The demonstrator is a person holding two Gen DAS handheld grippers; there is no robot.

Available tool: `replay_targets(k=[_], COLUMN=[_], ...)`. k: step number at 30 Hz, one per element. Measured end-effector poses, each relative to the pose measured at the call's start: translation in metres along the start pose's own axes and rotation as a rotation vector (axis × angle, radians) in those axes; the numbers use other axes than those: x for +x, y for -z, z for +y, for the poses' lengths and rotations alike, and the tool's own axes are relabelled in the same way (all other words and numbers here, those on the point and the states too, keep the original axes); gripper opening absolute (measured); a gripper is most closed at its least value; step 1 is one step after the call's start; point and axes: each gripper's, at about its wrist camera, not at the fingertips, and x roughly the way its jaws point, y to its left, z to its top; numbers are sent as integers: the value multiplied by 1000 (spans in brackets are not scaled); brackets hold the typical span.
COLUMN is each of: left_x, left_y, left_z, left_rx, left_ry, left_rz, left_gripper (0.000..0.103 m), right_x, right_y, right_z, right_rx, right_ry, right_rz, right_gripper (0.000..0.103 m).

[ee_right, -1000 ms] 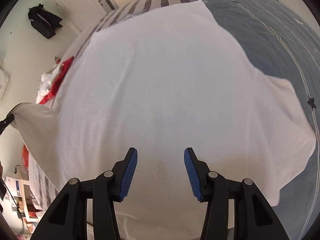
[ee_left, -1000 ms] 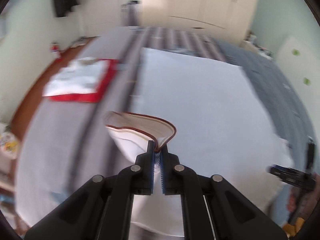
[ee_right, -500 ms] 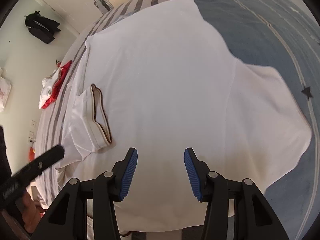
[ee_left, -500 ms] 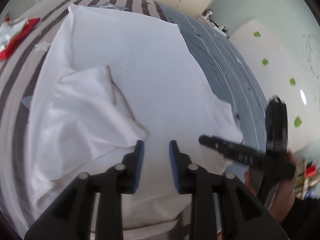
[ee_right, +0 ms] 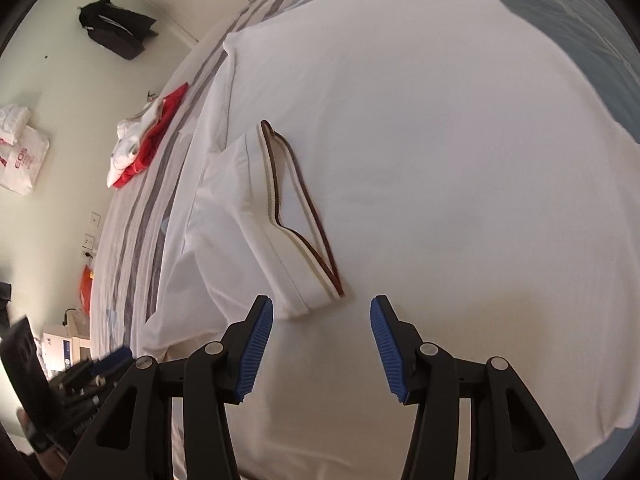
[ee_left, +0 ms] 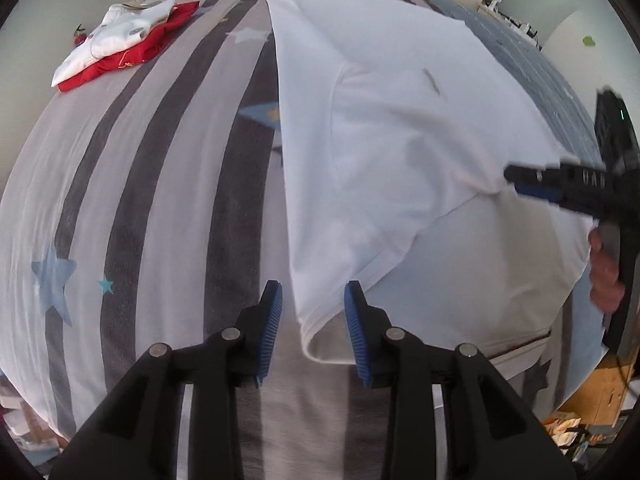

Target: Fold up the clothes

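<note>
**Hovering over the white shirt, both tools empty**

Looking down your left tool (ee_left: 313,330), you see its blue pads standing apart with the near corner of the white shirt (ee_left: 400,152) lying in the gap between them; the right-hand pad sits against the cloth edge, but nothing is pinched. The log trend settles as parted, not gripping. The shirt fills the centre and right of that frame, spread on the striped bed (ee_left: 160,184), with one side folded over so a diagonal hem runs from centre toward the lower middle. A folded red and white garment pile (ee_left: 124,36) lies at the upper left, well apart from the shirt.

Your right tool (ee_right: 321,350) is held wider, its pads clear of the cloth and holding nothing. Just above them in the right wrist view lies the folded-in sleeve (ee_right: 256,216), its brown-trimmed cuff (ee_right: 304,240) angled down toward the gap. The shirt body covers most of that frame. Your other tool shows blurred at the lower left edge there, and your right tool enters the left wrist view at the right edge, its tip touching the shirt.
</note>
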Motion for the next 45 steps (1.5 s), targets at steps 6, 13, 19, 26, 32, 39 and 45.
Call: replay_targets(k=[6, 13, 19, 26, 32, 39, 45], left_x=[16, 28, 24, 29, 34, 3, -11], left_y=[9, 14, 15, 16, 17, 22, -11], left_z=[-10, -13, -2, -10, -13, -12, 11], left_rx=[30, 60, 69, 112, 106, 116, 51], left_ry=[43, -9, -28, -18, 14, 114, 138], left_rz=[25, 53, 52, 73, 92, 125, 66], left_gripper=[29, 29, 4, 4, 4, 9, 13], right_x=[22, 22, -5, -21, -1, -26, -42], right_y=[-13, -21, -22, 0, 14, 7, -28], right_z=[-3, 2, 5, -3, -18, -18, -12], right_rx=[40, 14, -1, -26, -30, -60, -48], right_ry=[-9, -17, -27, 7, 58, 104, 131], right_rz=[41, 50, 12, 46, 109, 98, 17], right_gripper=[44, 12, 6, 6, 15, 29, 31])
